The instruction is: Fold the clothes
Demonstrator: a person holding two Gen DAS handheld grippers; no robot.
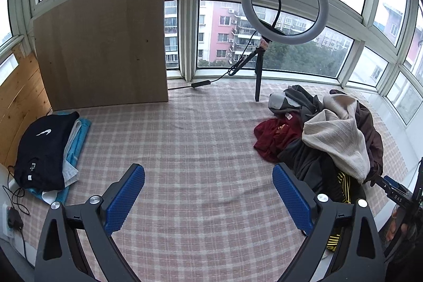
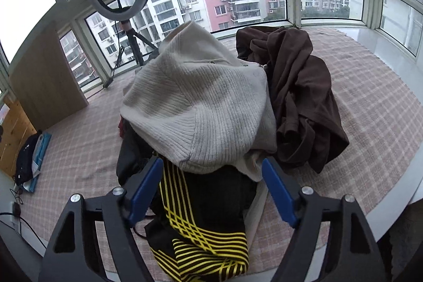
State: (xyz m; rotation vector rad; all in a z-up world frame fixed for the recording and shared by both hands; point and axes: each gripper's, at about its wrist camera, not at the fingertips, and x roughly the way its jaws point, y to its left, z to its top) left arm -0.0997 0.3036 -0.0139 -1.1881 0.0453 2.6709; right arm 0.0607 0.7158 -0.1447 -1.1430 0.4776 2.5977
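A heap of unfolded clothes [image 1: 330,139] lies on the right of the pink plaid sheet [image 1: 198,136]. On top is a cream knit sweater [image 2: 201,107], with a brown garment [image 2: 304,97] to its right and a red one [image 1: 272,136] at its left edge. A black garment with yellow stripes [image 2: 201,229] sticks out at the near side. My right gripper [image 2: 211,161] is open, its blue pads on either side of that striped garment, not pressing it. Over bare sheet my left gripper [image 1: 208,171] stands open and empty. A folded stack topped by a black shirt [image 1: 45,149] sits far left.
A ring light on a tripod [image 1: 284,4] stands at the back by the windows, its cable trailing over the sheet. A wooden board [image 1: 105,49] leans upright at the back left. A power strip with cables [image 1: 12,218] lies at the near left edge.
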